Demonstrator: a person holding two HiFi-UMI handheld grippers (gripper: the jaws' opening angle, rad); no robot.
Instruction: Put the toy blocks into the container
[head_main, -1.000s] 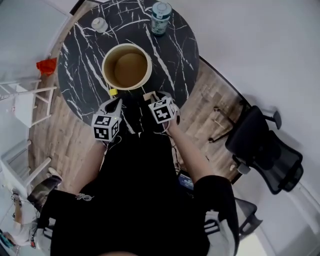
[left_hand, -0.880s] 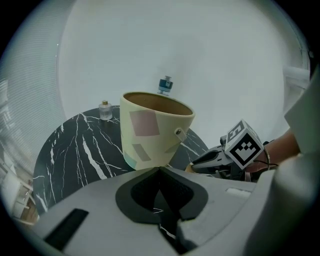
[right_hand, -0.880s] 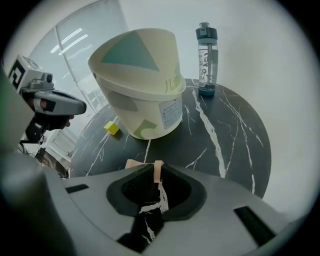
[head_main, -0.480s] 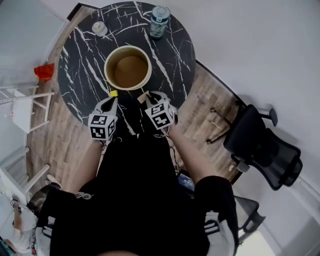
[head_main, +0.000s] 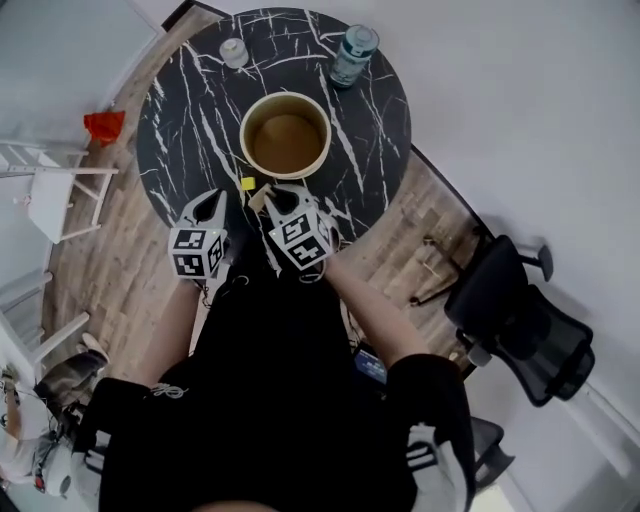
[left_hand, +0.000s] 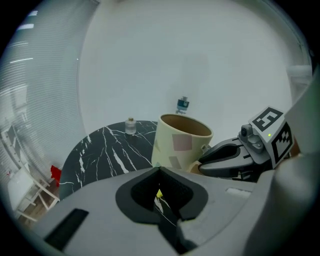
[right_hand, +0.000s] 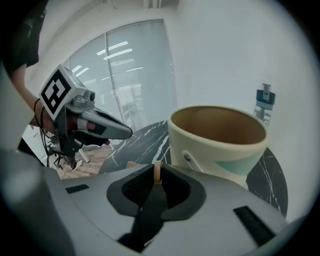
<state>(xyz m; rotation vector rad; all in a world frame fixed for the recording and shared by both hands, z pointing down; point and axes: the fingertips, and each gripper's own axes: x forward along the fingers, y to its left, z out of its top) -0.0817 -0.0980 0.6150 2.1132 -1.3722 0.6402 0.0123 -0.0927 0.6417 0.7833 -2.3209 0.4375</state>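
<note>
A cream container (head_main: 244, 140) stands in the middle of the round black marble table (head_main: 180, 120); it also shows as the container (left_hand: 180, 145) and the container (right_hand: 220, 145) in the gripper views. My right gripper (head_main: 272, 196) is just in front of it, shut on a thin tan wooden block (right_hand: 157, 171), which the head view shows as the wooden block (head_main: 260, 197). A small yellow block (head_main: 247, 183) lies on the table beside that. My left gripper (head_main: 218, 202) is shut and holds nothing; the yellow block (left_hand: 159, 194) shows just beyond its tips.
A teal-capped bottle (head_main: 352, 55) and a small jar (head_main: 234, 52) stand at the table's far side. A white chair (head_main: 50, 195) and a red thing (head_main: 104, 126) are at the left, and a black office chair (head_main: 520, 310) at the right.
My right gripper has closed on the wooden block and carried it left along the container's near side, toward the yellow block. The left gripper has stayed shut and about where it was.
</note>
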